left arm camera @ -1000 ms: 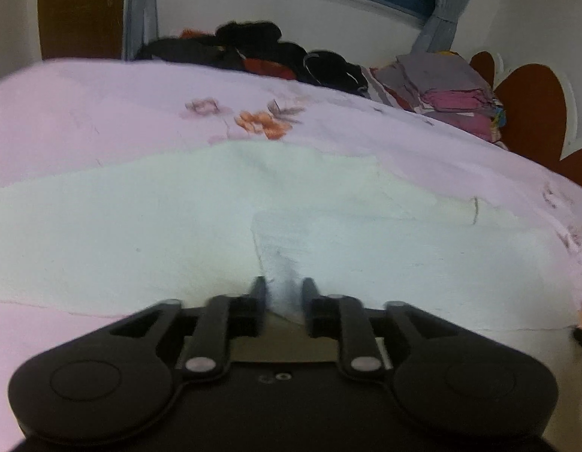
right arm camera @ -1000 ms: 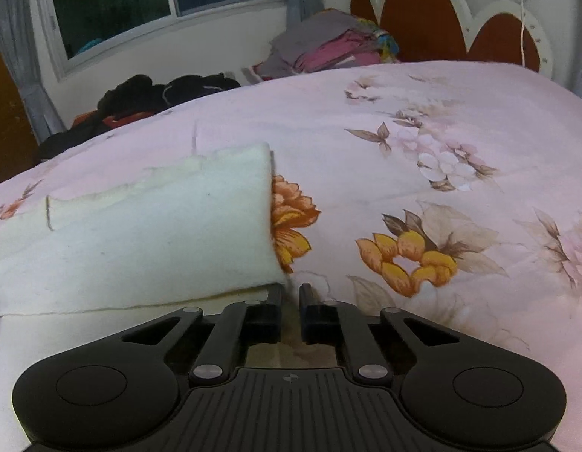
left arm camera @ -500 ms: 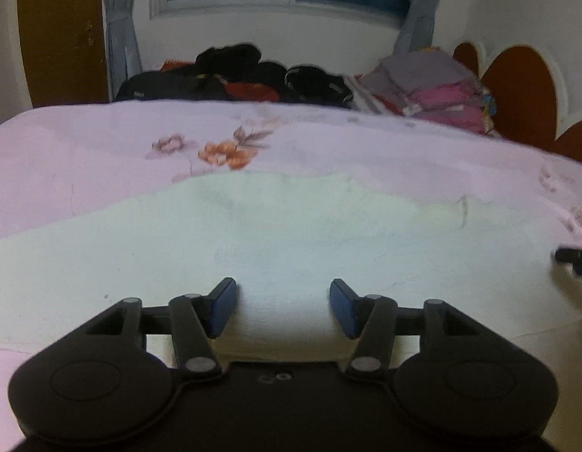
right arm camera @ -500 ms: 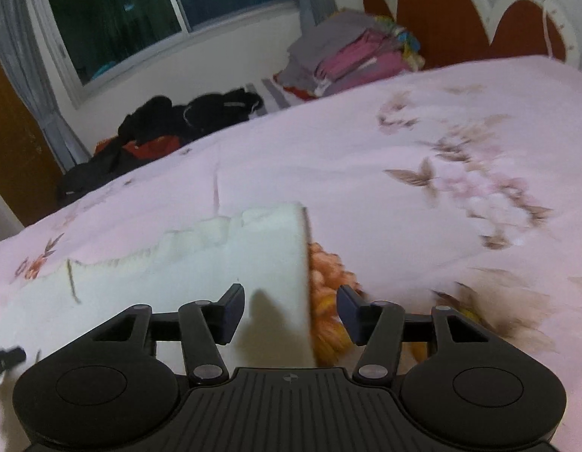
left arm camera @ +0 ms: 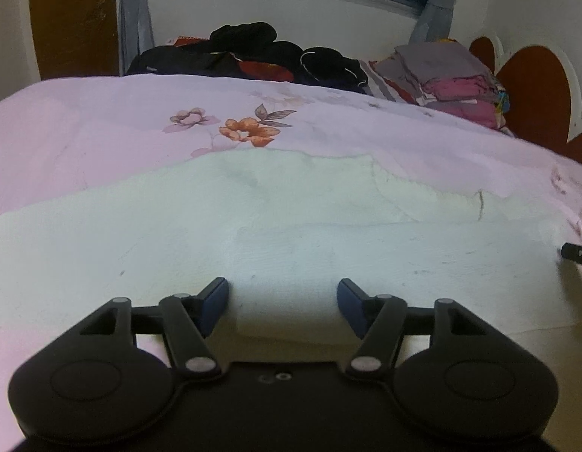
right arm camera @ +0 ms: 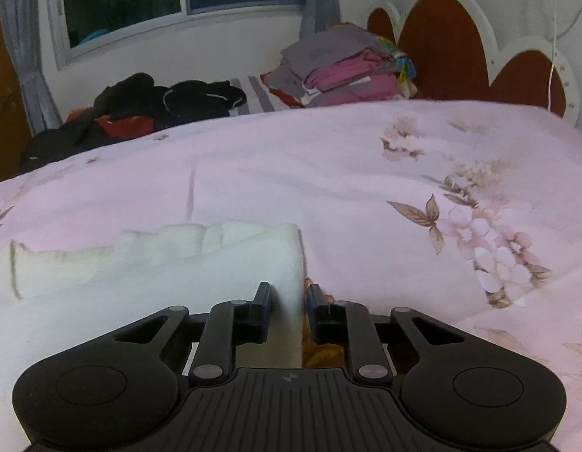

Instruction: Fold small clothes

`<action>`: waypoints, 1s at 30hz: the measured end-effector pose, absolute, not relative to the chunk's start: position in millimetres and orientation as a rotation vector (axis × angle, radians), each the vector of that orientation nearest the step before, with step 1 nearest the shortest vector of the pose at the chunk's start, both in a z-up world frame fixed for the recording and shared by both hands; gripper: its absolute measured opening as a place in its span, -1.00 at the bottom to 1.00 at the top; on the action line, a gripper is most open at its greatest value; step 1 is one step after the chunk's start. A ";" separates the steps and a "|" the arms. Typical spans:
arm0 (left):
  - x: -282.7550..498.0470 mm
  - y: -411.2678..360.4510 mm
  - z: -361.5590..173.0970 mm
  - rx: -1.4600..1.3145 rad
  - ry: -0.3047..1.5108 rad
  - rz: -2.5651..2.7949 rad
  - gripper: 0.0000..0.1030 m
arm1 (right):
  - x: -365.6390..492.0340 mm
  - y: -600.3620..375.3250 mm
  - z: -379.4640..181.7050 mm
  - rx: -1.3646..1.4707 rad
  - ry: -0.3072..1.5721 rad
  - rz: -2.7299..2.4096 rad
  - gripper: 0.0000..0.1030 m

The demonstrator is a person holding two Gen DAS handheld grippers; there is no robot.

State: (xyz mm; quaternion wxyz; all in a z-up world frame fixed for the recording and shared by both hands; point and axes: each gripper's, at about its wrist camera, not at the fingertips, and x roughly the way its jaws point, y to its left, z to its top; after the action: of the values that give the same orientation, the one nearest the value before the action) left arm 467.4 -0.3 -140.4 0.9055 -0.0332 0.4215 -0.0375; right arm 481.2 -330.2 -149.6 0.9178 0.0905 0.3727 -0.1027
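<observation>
A cream white cloth [left arm camera: 291, 226] lies folded on the pink floral bed sheet [left arm camera: 102, 124]. My left gripper [left arm camera: 282, 301] is open over the cloth's near edge, with the cloth lying between its fingers. In the right wrist view the same cloth [right arm camera: 140, 282] shows its folded right end. My right gripper [right arm camera: 289, 309] has its jaws nearly closed on that right edge of the cloth. The tip of the right gripper shows at the far right of the left wrist view [left arm camera: 577, 253].
A heap of dark clothes [left arm camera: 253, 52] lies at the far edge of the bed under the window. A stack of folded grey and pink clothes [right arm camera: 343, 67] sits by the brown and white headboard [right arm camera: 479, 49]. The sheet [right arm camera: 404, 188] extends to the right of the cloth.
My left gripper let go of the cloth and opened. My right gripper opened half a second ago and has now closed on the cloth's right edge. The cloth lies flatter.
</observation>
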 end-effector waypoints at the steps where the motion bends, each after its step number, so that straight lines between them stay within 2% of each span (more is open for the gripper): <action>1: 465.4 1.7 -139.0 -0.073 0.873 -0.076 0.23 | 474.8 -324.1 -145.4 0.178 0.755 -0.203 -0.63; 5: 454.6 12.0 -134.6 -0.072 0.883 -0.058 0.23 | 458.3 -286.0 -136.8 0.114 0.748 -0.098 -0.60; 7: 450.3 16.5 -132.8 -0.071 0.893 -0.040 0.23 | 457.1 -266.8 -144.3 0.064 0.774 -0.054 -0.45; 8: 447.3 19.8 -131.3 -0.074 0.894 -0.032 0.24 | 459.3 -260.1 -152.1 0.042 0.809 -0.052 -0.23; 9: 444.1 23.7 -128.9 -0.076 0.892 -0.025 0.25 | 460.7 -256.9 -157.6 0.033 0.834 -0.053 -0.20; 12: 433.4 38.4 -119.8 -0.070 0.874 0.006 0.38 | 457.7 -248.9 -149.5 0.066 0.824 -0.032 -0.20; 14: 427.6 51.6 -114.4 -0.073 0.865 0.031 0.40 | 454.0 -237.8 -139.4 0.074 0.802 -0.011 -0.20; 25: 392.0 187.0 -110.1 -0.249 0.844 0.283 0.37 | 456.1 -139.9 -126.8 0.110 0.802 0.185 -0.20; 30: 372.5 256.0 -119.7 -0.383 0.838 0.432 0.26 | 461.2 -95.1 -124.6 0.102 0.795 0.249 -0.20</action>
State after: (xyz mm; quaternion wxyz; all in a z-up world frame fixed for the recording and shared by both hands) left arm 372.5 256.0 -119.7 0.8734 -0.1834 0.4011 0.2067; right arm 461.2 -95.1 -124.6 0.9133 0.0496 0.3857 0.1208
